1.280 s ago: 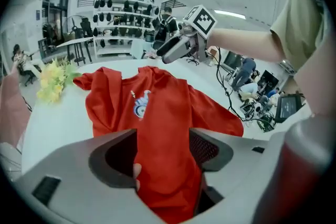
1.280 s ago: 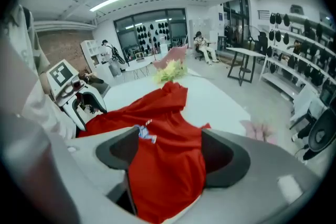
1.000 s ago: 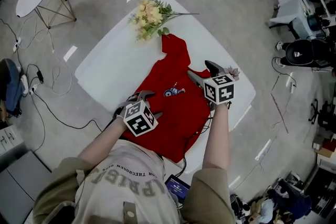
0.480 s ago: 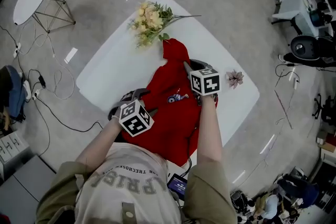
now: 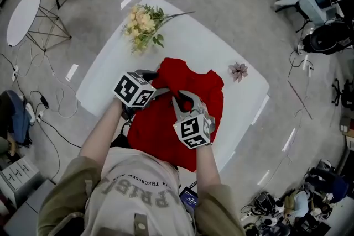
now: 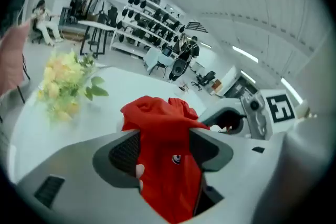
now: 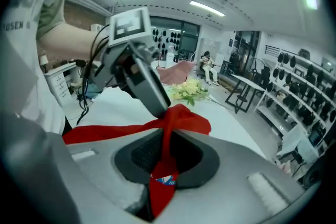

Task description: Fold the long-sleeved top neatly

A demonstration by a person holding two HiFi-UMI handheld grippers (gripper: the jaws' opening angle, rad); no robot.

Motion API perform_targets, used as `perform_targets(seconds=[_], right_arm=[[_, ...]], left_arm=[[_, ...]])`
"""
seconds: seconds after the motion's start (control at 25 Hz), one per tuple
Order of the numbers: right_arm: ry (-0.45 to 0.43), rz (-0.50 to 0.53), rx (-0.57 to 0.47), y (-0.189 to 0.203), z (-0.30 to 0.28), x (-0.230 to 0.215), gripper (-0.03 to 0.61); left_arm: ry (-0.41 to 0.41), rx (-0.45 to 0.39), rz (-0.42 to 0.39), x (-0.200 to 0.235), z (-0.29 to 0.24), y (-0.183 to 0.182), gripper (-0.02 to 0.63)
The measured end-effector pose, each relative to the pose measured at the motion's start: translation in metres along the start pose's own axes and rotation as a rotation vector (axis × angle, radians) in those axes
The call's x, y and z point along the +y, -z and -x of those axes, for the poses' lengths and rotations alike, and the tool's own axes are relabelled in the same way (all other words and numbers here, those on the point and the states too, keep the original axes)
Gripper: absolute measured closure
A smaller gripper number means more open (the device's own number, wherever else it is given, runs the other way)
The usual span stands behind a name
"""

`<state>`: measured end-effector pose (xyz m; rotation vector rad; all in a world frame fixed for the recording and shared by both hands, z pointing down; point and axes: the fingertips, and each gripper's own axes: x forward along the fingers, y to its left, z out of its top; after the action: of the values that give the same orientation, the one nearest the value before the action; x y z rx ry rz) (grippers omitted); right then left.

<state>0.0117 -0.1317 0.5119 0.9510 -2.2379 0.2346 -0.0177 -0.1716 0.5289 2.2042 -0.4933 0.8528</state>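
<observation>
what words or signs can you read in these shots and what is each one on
"THECHOSEN": small print, upside down, on the person's shirt.
"PRIS", roughly: bigger letters on that shirt, ends unclear.
Marker cubes: square patterns only, no words.
Badge on the red top: too small to read.

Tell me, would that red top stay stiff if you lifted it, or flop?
Probably floppy: the red long-sleeved fabric top bunches and hangs limp where the left gripper's jaws pinch it. Pushed across the white table, it would likely wrinkle and crumple rather than slide whole, as its creased folds suggest.
</observation>
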Motion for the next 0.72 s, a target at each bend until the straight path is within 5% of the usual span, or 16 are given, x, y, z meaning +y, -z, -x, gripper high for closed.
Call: perform_targets(seconds=[0.24, 0.4, 0.56, 0.72], right_arm=[[-0.025, 0.053, 0.023, 0.029, 0.003, 0.033, 0.529], [-0.05, 0.026, 0.011, 0.035, 0.01, 0.034, 0.529], [-0.095, 0.039, 0.005, 0.04, 0.018, 0.044, 0.529], [-0.155, 0.086, 0.013, 0.045, 0.02, 0.064, 0.529]], left_arm=[[0.164, 0.081, 0.108, -0.017, -0.027, 0.021, 0.325], [0.179, 0.079, 0.064, -0.022, -0.016, 0.018, 0.325], [0.188, 0.054, 0.103, -0.017, -0.01, 0.011, 0.324], [0.24, 0.134, 0.111, -0.025, -0.034, 0.02, 0.325]])
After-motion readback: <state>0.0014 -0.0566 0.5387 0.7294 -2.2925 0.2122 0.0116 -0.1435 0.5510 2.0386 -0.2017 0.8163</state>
